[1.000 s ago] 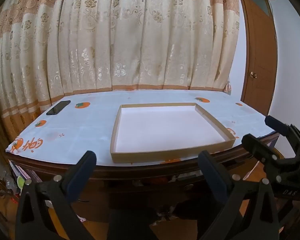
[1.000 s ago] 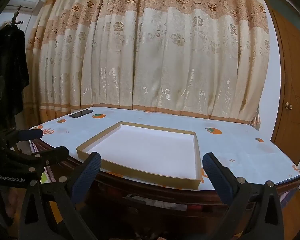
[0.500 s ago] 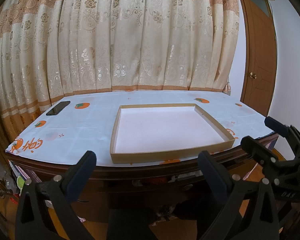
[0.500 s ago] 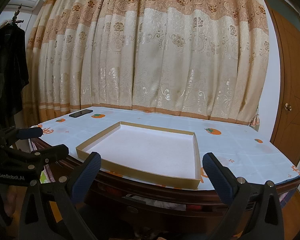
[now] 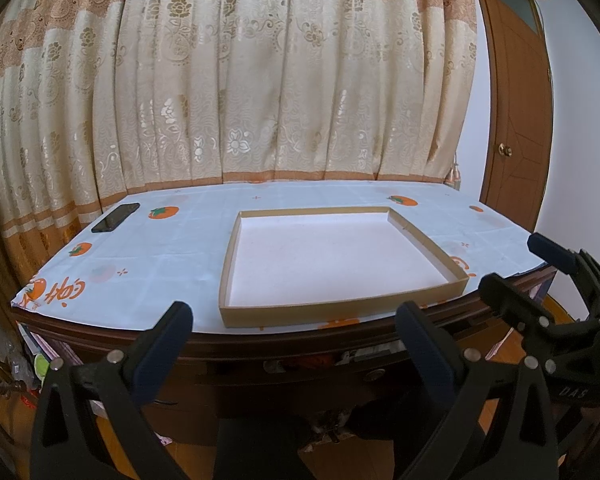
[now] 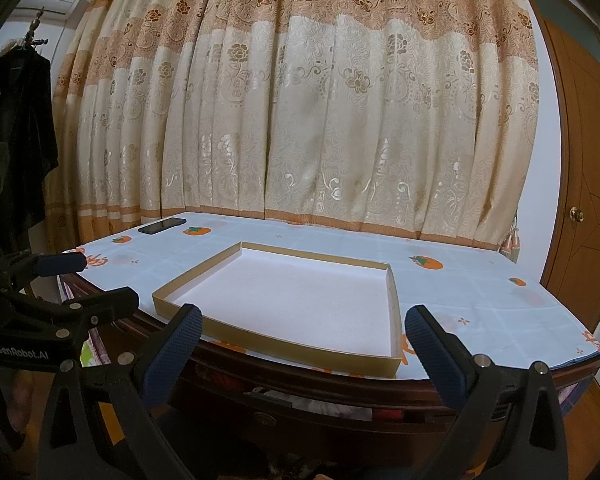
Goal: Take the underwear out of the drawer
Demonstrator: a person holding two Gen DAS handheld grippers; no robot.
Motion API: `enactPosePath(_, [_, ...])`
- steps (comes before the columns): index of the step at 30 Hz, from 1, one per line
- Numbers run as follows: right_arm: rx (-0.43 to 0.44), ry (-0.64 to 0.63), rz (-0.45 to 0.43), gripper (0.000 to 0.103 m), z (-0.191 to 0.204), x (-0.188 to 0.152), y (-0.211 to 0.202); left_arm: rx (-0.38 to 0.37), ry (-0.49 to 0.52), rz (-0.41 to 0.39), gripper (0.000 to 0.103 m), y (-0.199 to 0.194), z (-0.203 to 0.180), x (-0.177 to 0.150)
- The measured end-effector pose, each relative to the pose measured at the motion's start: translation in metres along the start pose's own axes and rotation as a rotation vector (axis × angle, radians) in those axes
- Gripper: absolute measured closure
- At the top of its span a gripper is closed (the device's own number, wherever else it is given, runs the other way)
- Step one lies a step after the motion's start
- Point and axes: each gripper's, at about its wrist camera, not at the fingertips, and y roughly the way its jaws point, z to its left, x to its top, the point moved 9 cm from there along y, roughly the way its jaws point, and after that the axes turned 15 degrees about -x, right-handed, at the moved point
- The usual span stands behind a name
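- Left wrist view: your left gripper (image 5: 292,330) hangs spread wide and empty in front of the table's (image 5: 112,258) near edge. The drawer (image 5: 374,374) under the tabletop looks slightly ajar, with cloth showing in the gap; which piece is underwear, and how it lies, you cannot tell. The shallow cardboard tray (image 5: 340,312) above holds nothing. Your right gripper (image 5: 518,266) shows at the right, also parted.
- Right wrist view: your right gripper (image 6: 300,338) is released, holding nothing, facing the drawer (image 6: 266,418), its long axis along the table front. Judging by this, nothing is out yet; opening, grasping and lifting remain.
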Motion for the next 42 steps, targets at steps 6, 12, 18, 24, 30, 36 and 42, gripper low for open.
enactPosePath(6, [-0.002, 0.002, -0.004, 0.001, -0.0008, 0.0004, -0.0011, 0.001, 0.000, 0.000, 0.000, -0.0006, -0.0021, 0.0006])
enactPosePath(12, [-0.003, 0.003, -0.004, 0.000, -0.0007, 0.0003, -0.0019, 0.001, 0.000, -0.001, 0.000, -0.0010, -0.0025, 0.0009])
enactPosePath(18, [-0.005, 0.001, -0.004, 0.000, -0.0015, -0.0001, -0.0022, 0.000, 0.000, -0.001, 0.000, -0.0014, -0.0047, 0.0023])
enactPosePath(24, [-0.003, 0.001, -0.005, 0.001, -0.0009, -0.0003, -0.0021, 0.000, 0.001, -0.002, 0.000, -0.0013, -0.0049, 0.0023])
enactPosePath(30, [-0.004, -0.001, -0.006, 0.001, -0.0016, -0.0007, -0.0032, 0.001, 0.002, -0.002, 0.000, -0.0018, -0.0058, 0.0029])
enactPosePath(36, [-0.009, -0.004, -0.009, 0.001, -0.0015, -0.0019, -0.0020, 0.001, 0.000, -0.001, 0.000, -0.0015, -0.0061, 0.0035])
enactPosePath(42, [-0.007, -0.006, -0.009, 0.000, -0.0012, -0.0020, -0.0021, -0.001, -0.001, 0.000, 0.000, -0.0015, -0.0037, -0.0004])
